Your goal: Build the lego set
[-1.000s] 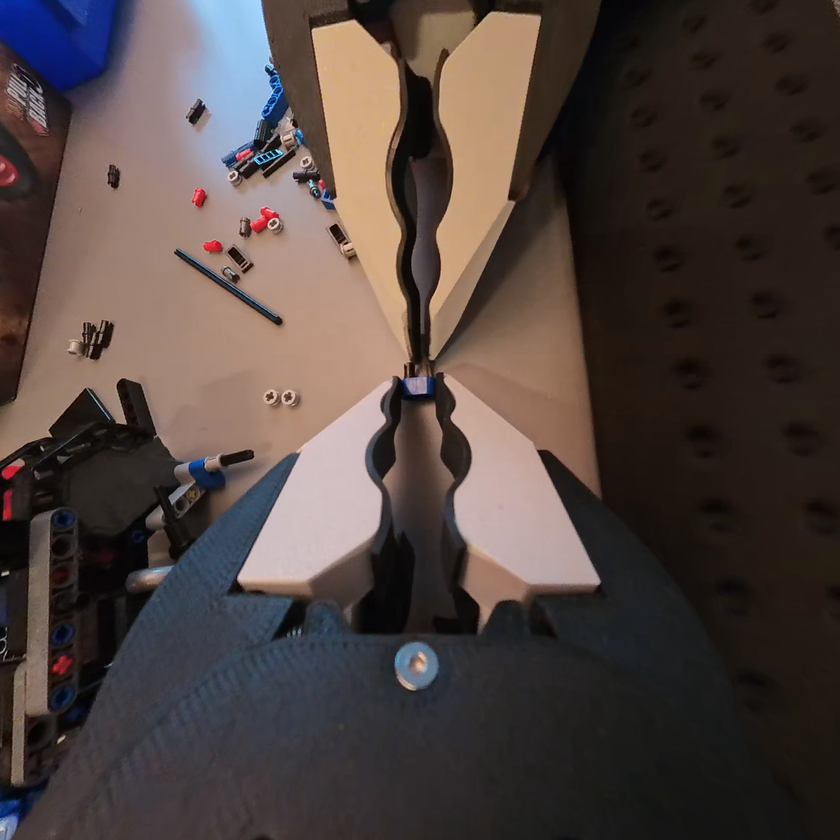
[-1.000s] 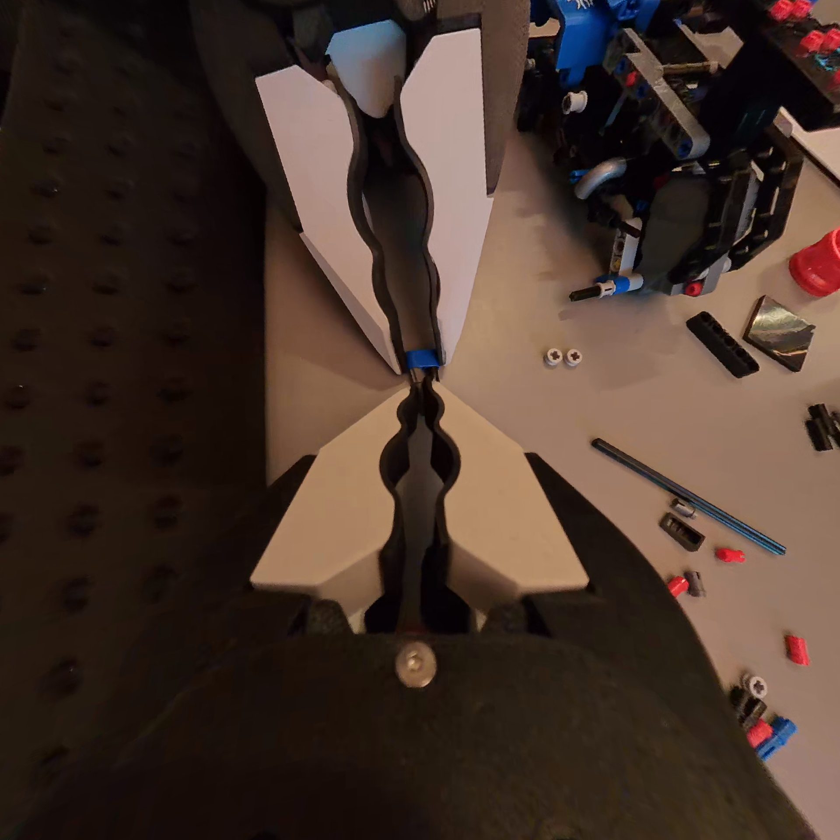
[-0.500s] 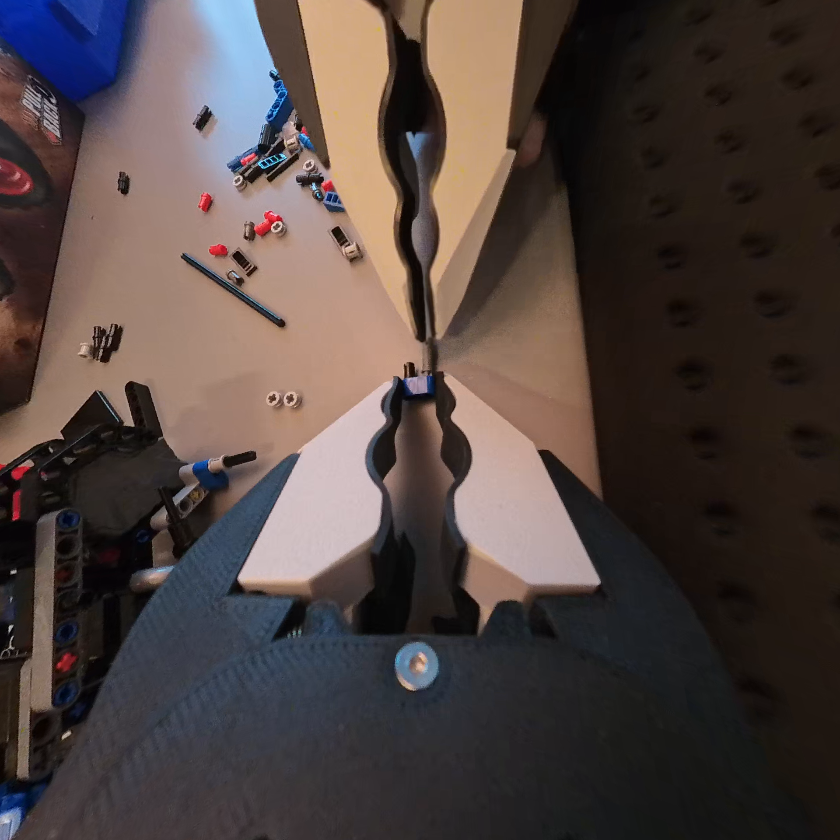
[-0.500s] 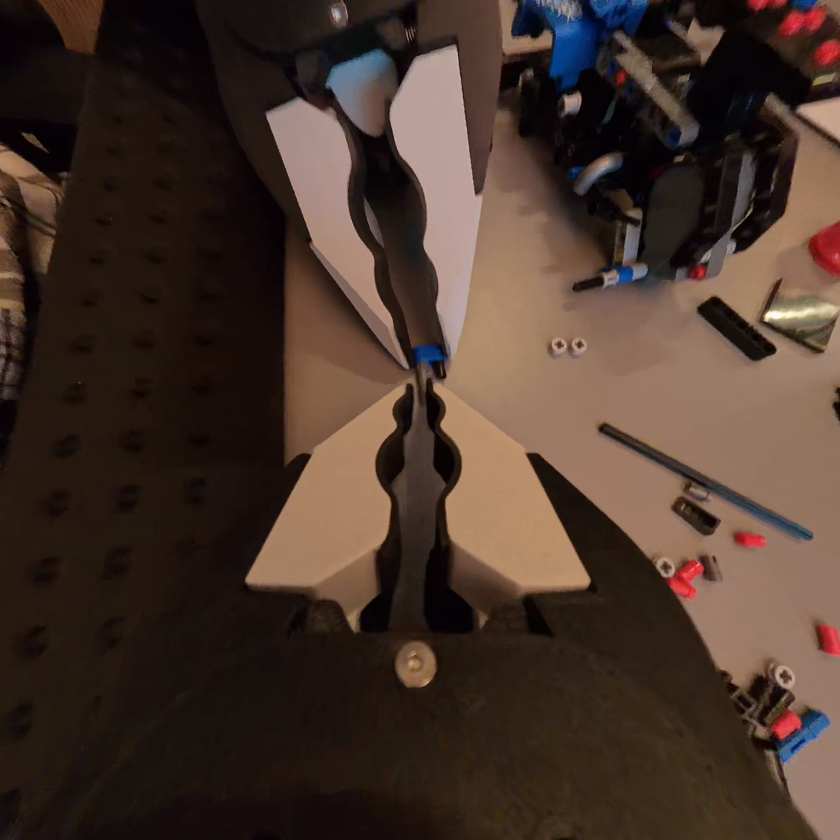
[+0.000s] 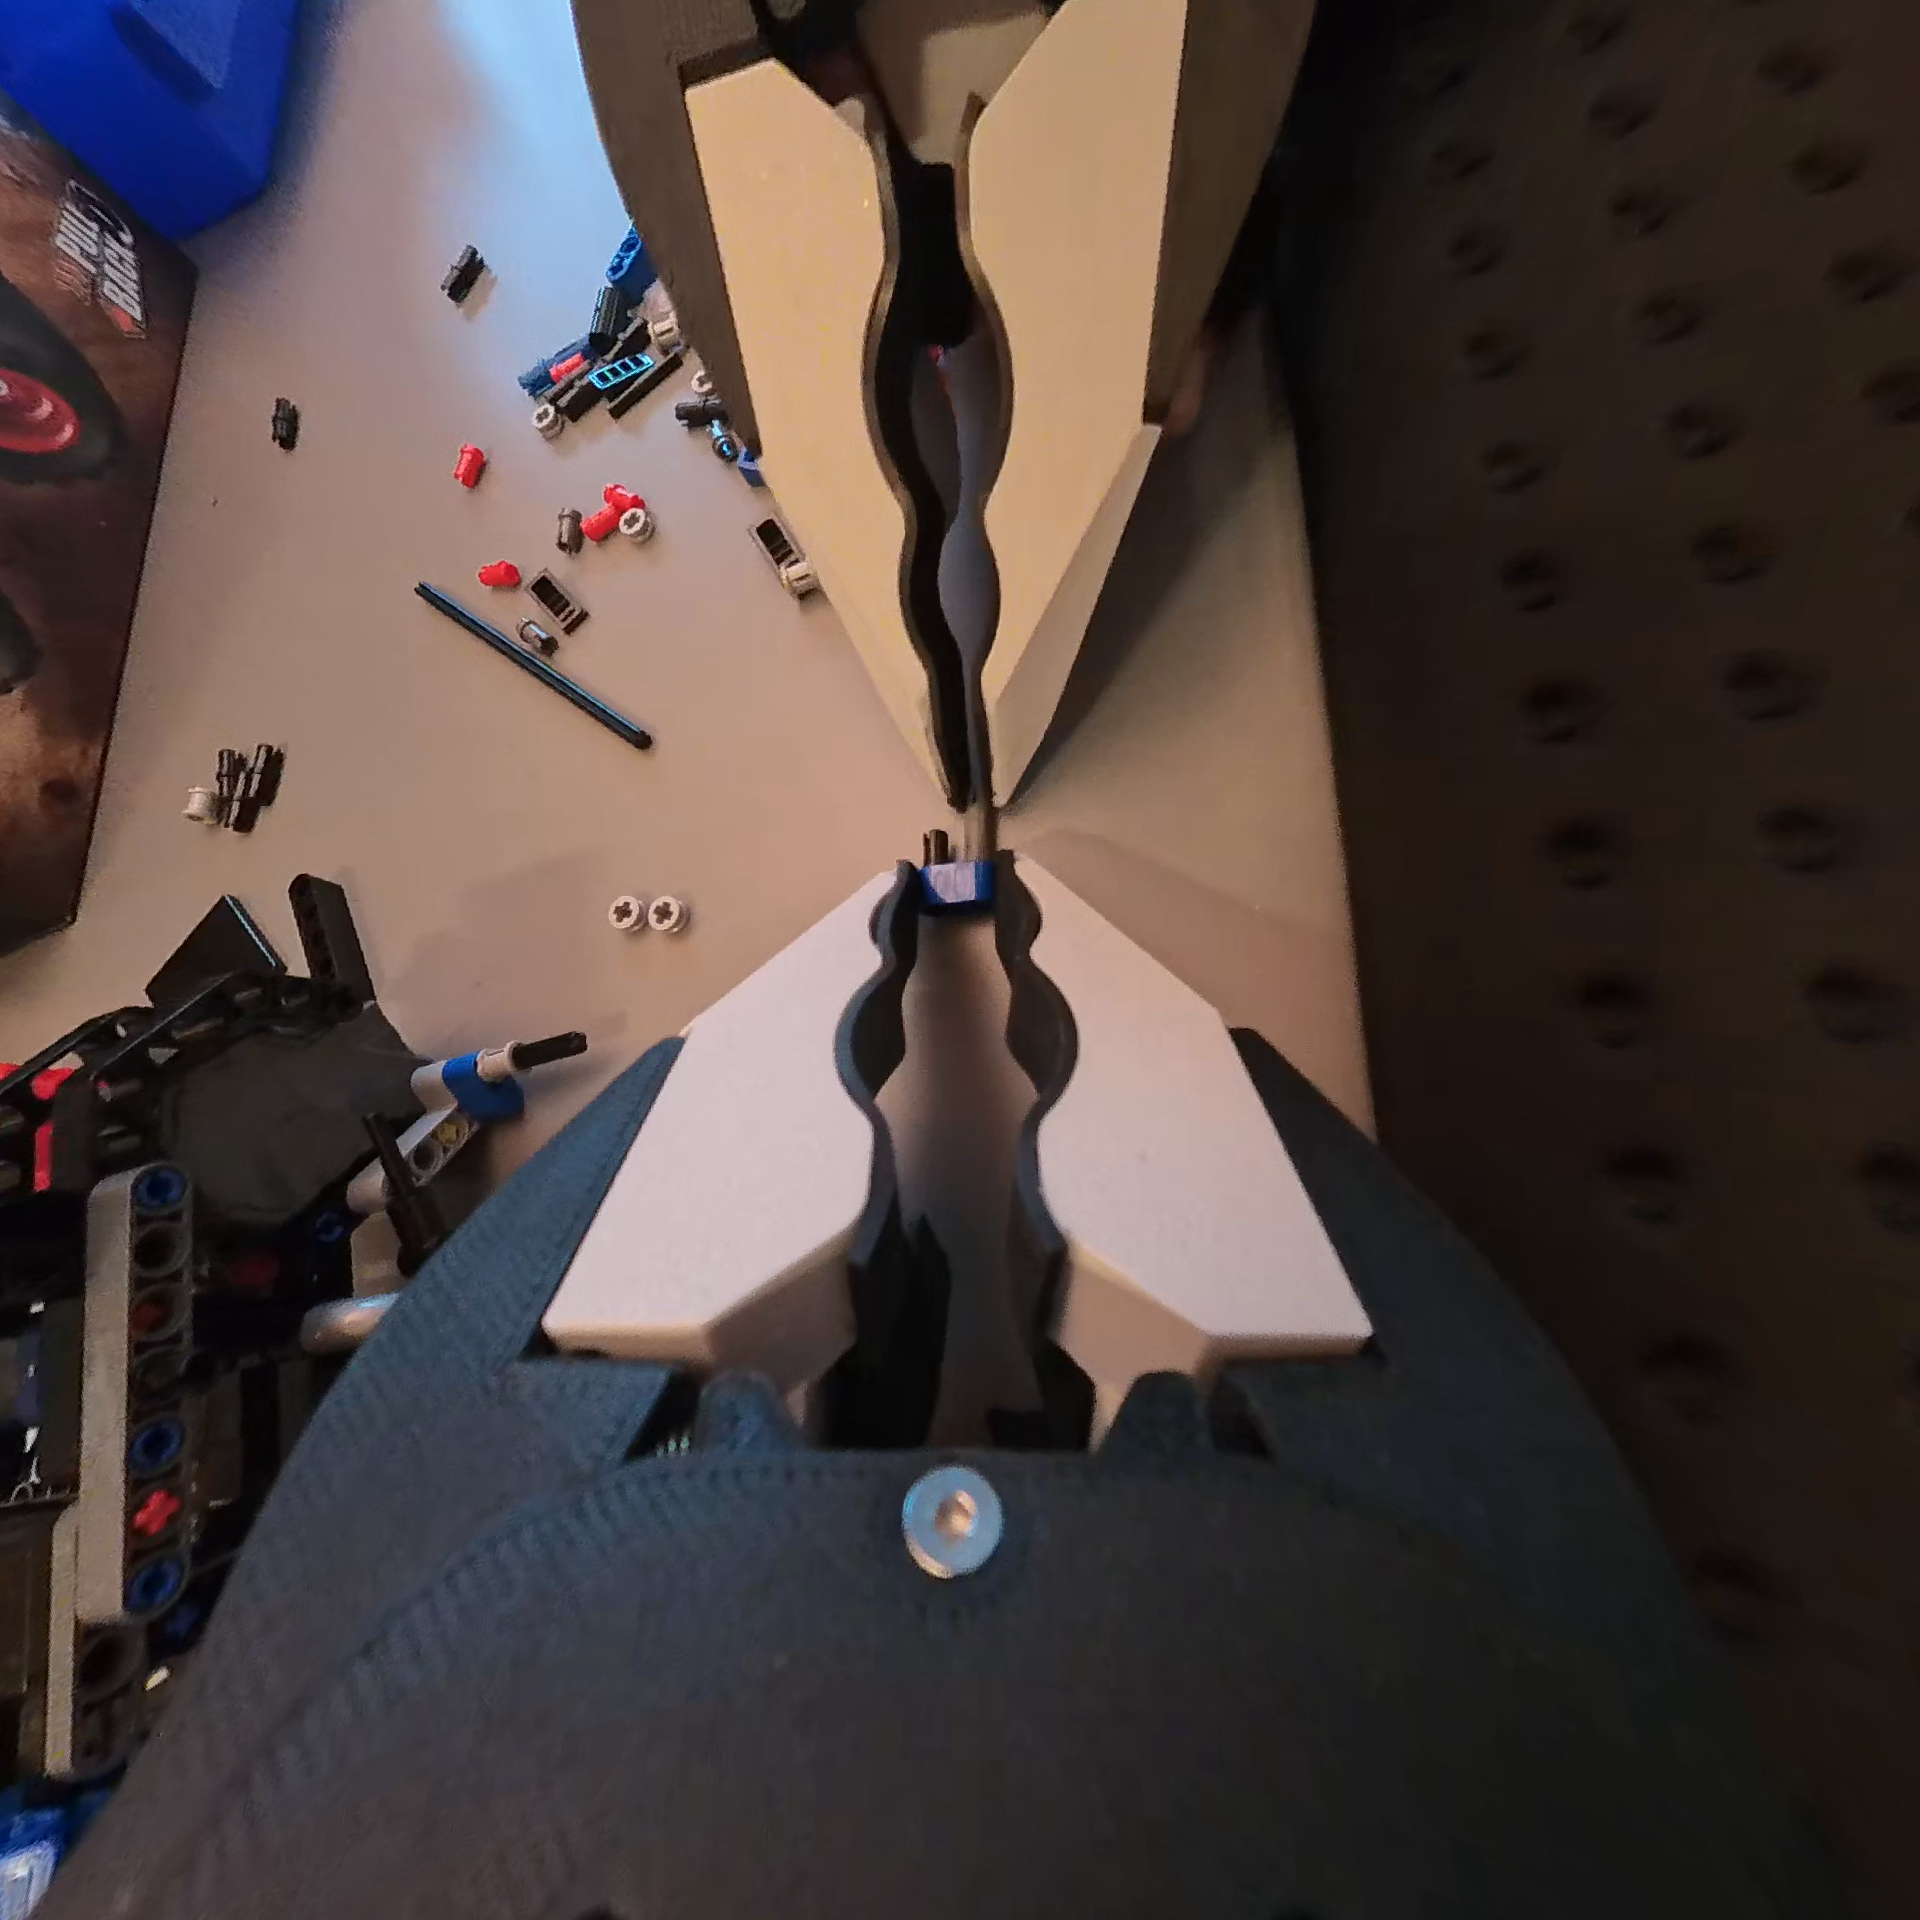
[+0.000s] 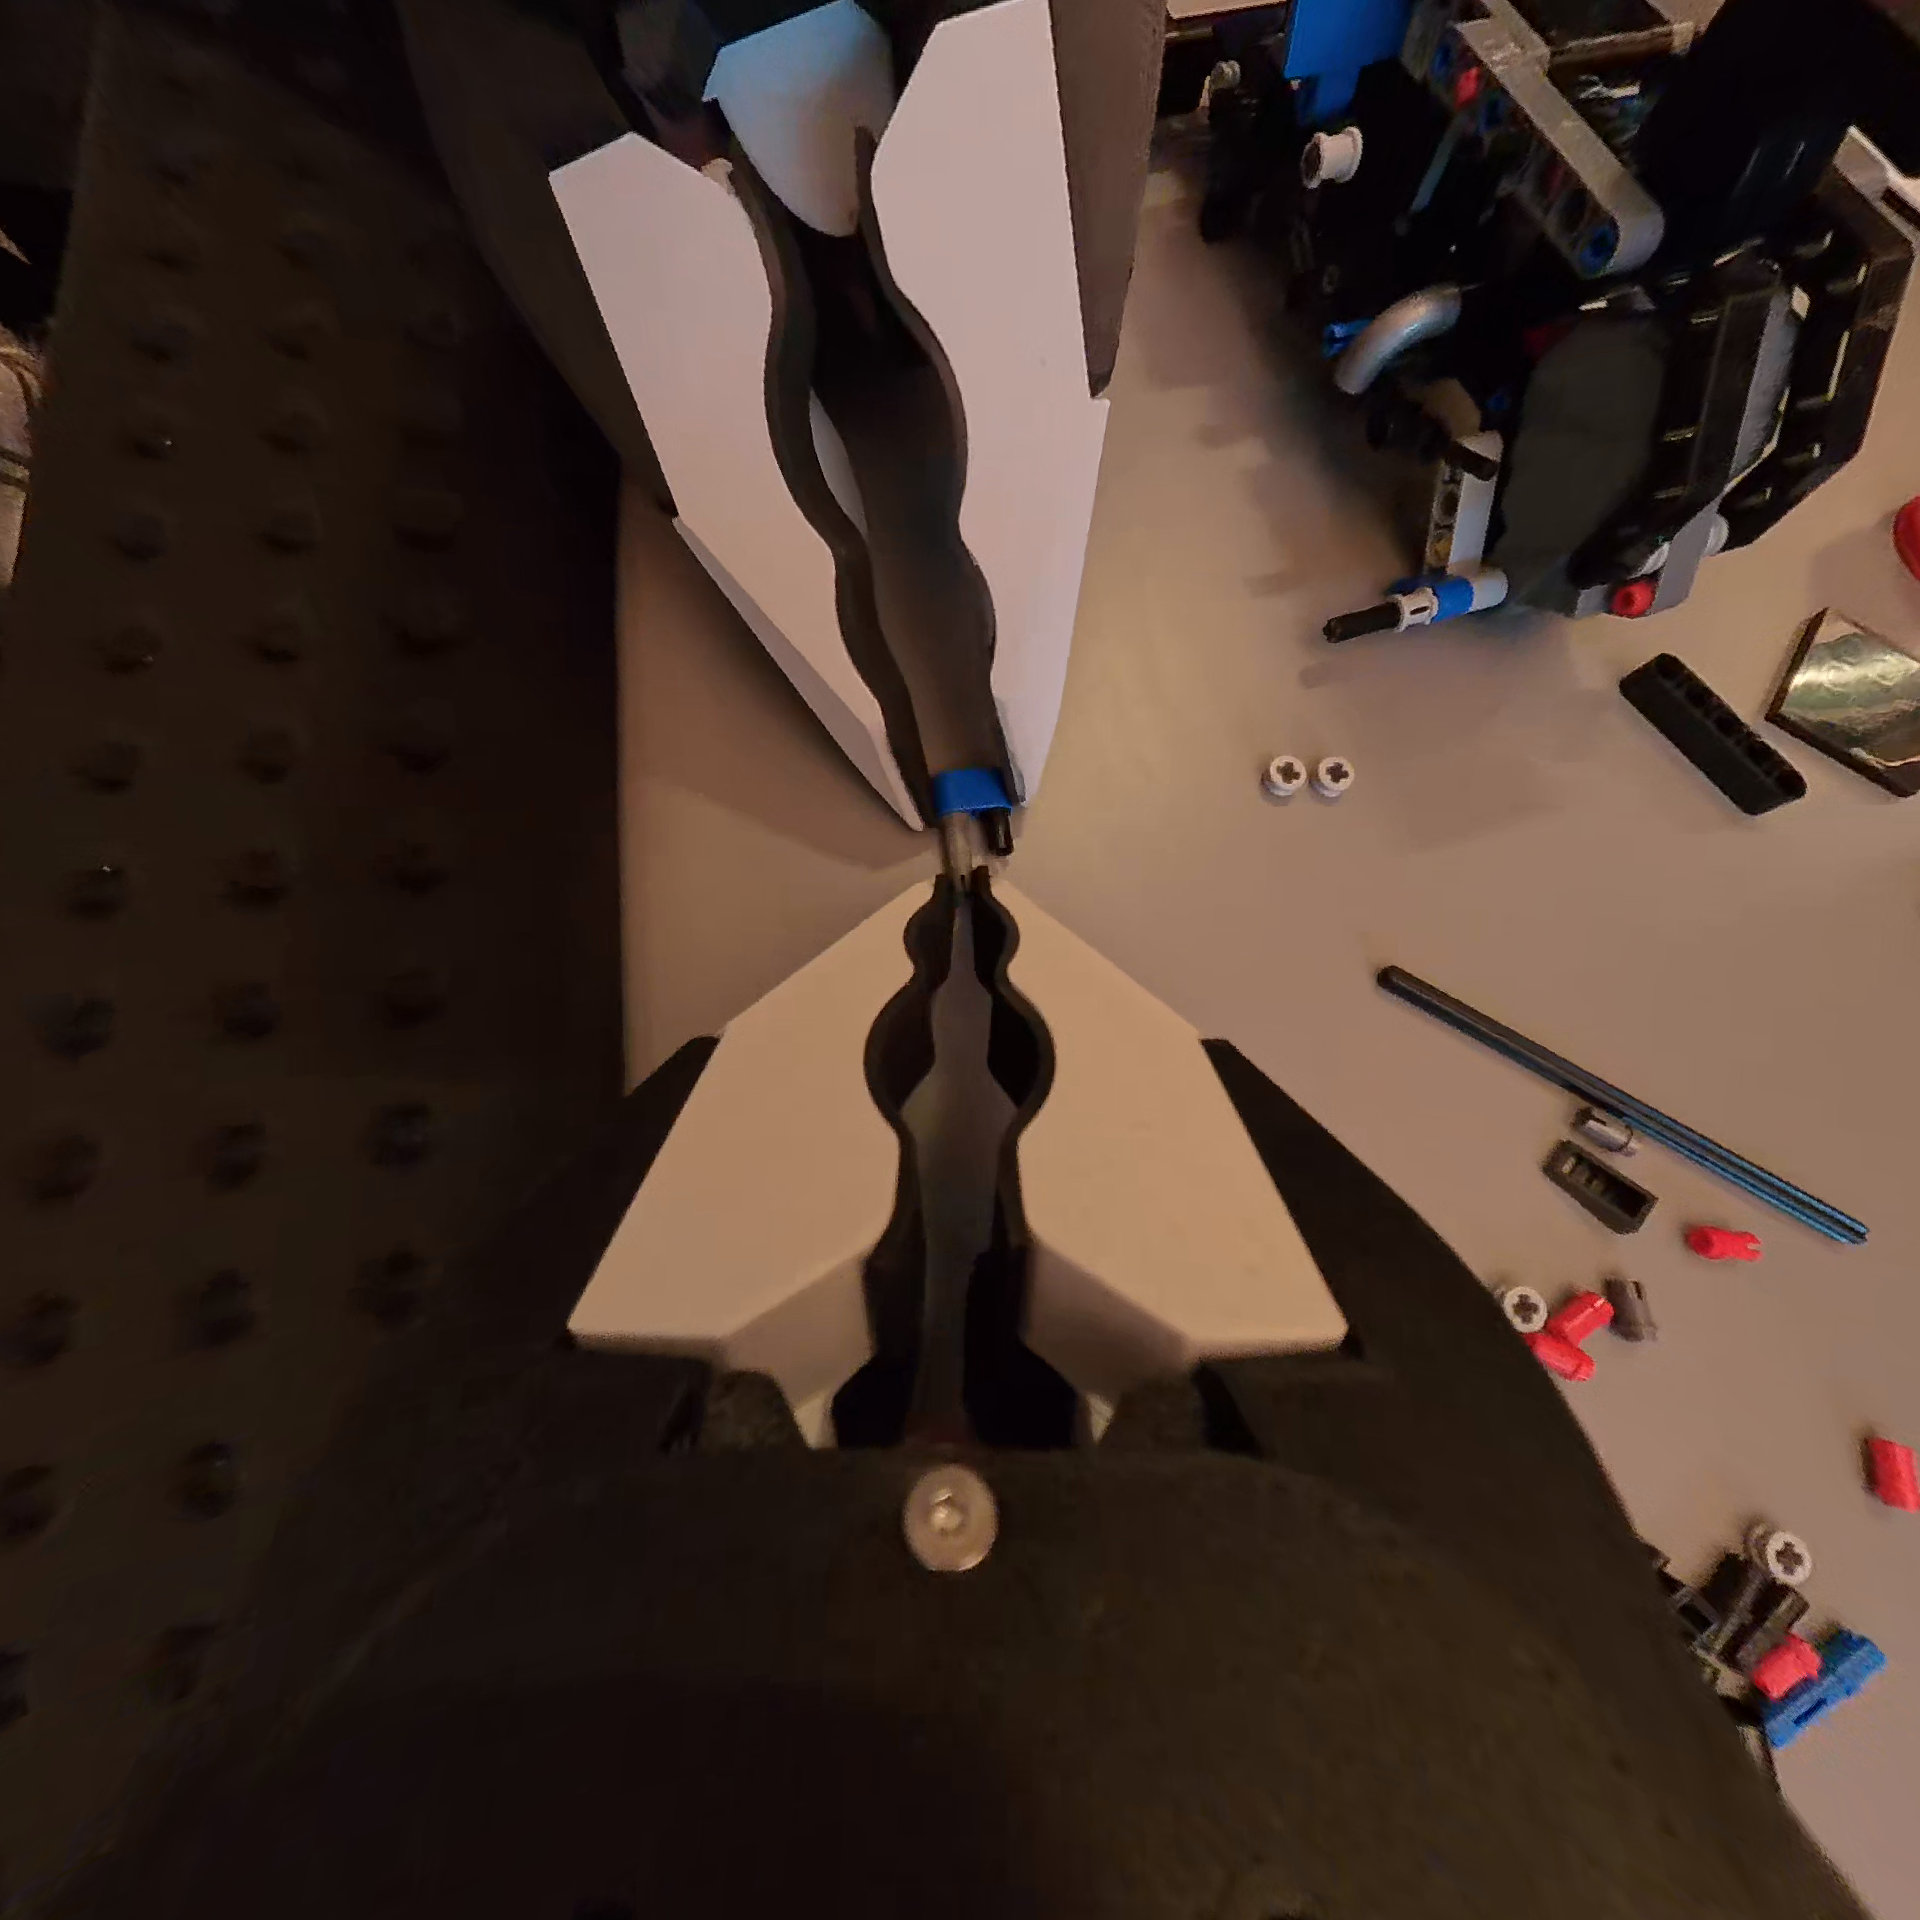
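a: left gripper (image 5: 957, 883) pinching a small blue piece (image 5: 954, 888) right at the fingertips, with a black pin (image 5: 938, 837) sticking out of the piece toward the other tool.
b: right gripper (image 6: 961, 891) pressing together on a thin grey peg (image 6: 958, 840), tip to tip with the left one, peg end sitting against the blue piece. meeting over the bare grey table (image 5: 468, 831), close to the table edge and the dark dimpled mat (image 5: 1662, 831).
a: taking the blue piece as the landmark: two white bushes (image 5: 648, 914) lying side by side on the table, near it on the model's side. long black axle (image 5: 532, 665) lying slantwise beyond those, farther out.
b: lego model (image 6: 1662, 343) standing well apart from the blue piece, black and grey, a blue-collared axle (image 6: 1413, 605) poking out of it toward the piece.
a: small red pins (image 5: 613, 514) and black bits lying scattered past the long axle, farther from the blue piece. a heap of blue and black parts (image 5: 613, 358) lying farther still, partly hiding behind the right gripper's body.
b: black beam (image 6: 1709, 732) and a shiny dark panel (image 6: 1849, 707) resting beside the model, well away from the blue piece.
a: box with a printed lid (image 5: 62, 520) and something blue (image 5: 156, 94) sitting farthest off, at the far side of the table.
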`<state>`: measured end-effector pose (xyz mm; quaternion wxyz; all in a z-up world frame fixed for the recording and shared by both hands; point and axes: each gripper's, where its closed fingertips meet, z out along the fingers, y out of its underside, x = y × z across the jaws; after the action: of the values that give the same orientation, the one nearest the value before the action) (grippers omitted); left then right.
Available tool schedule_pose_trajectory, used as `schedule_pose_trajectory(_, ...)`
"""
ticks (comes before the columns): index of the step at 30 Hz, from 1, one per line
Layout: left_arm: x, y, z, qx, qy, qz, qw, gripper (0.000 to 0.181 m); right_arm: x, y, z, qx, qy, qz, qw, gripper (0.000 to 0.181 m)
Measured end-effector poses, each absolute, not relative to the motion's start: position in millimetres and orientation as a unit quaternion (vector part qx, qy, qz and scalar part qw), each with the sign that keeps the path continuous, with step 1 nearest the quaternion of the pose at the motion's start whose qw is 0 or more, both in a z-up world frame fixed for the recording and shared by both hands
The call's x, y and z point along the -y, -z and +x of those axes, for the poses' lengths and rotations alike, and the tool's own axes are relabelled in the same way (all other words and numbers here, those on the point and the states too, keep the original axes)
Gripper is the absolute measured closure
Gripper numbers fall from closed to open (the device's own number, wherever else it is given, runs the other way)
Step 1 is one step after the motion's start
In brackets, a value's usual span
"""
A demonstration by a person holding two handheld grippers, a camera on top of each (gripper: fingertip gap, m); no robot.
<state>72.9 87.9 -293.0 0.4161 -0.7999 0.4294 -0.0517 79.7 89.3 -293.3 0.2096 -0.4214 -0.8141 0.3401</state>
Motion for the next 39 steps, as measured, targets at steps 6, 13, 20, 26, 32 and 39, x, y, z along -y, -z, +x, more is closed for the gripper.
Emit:
schedule_pose_trajectory(6,-88.7,292.6,73.0,-0.431,0.045,-0.798,0.420,0.168,-89.8,293.2,79.0,0.814,-0.343,-0.421,0.208,0.180)
schedule_pose_trajectory(13,-101.9,270.4,66.7,-0.429,-0.037,-0.762,0.483,0.168,-105.0,279.7,77.9,0.769,-0.377,-0.473,0.208,0.166)
schedule_pose_trajectory(20,-107.2,233.9,66.1,-0.441,-0.132,-0.697,0.549,0.168,-103.0,252.2,71.6,0.738,-0.428,-0.479,0.209,0.167)
schedule_pose_trajectory(26,-105.9,213.8,60.9,-0.437,-0.171,-0.665,0.580,0.168,-94.9,223.8,58.4,0.708,-0.475,-0.477,0.214,0.172)
schedule_pose_trajectory(32,-105.7,185.8,47.7,-0.412,-0.209,-0.637,0.617,0.167,-93.7,197.2,46.1,0.675,-0.520,-0.471,0.227,0.180)
schedule_pose_trajectory(39,-102.1,162.5,37.5,-0.388,-0.249,-0.611,0.643,0.168,-96.1,175.4,35.9,0.617,-0.580,-0.481,0.227,0.168)
